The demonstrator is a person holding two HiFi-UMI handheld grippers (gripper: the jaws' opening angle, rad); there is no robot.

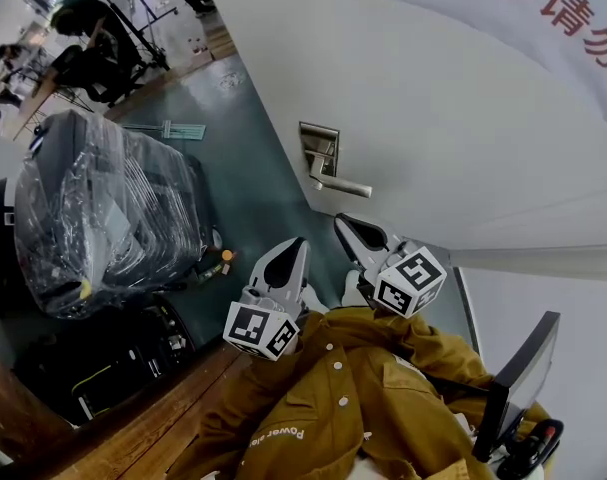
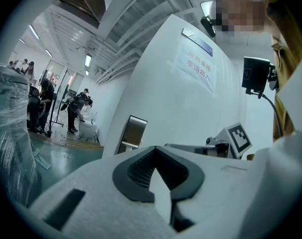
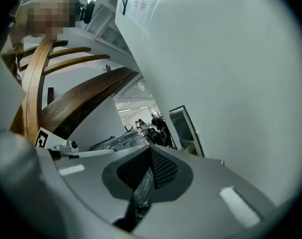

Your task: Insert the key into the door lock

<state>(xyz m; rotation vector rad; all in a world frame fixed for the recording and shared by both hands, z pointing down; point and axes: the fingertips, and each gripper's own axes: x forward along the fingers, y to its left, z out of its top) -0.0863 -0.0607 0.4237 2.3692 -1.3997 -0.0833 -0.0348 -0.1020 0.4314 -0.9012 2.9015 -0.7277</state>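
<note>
You held left gripper (image 1: 293, 253) and right gripper (image 1: 348, 226) near door handle (image 1: 341, 184), not touching; both jaw pairs pressed together, seemingly pinching nothing.

**What there is, counted**

There are two grippers, the left gripper (image 1: 291, 250) and the right gripper (image 1: 349, 226). Each carries one marker cube (image 1: 261, 330), making two in all. There is one door (image 1: 433, 88), with one lock plate (image 1: 320, 146), one lever handle (image 1: 343, 185) and one sign (image 1: 568, 13). There is one plastic-wrapped bundle (image 1: 103, 208). Far back are at least three people (image 2: 75, 109).
</note>
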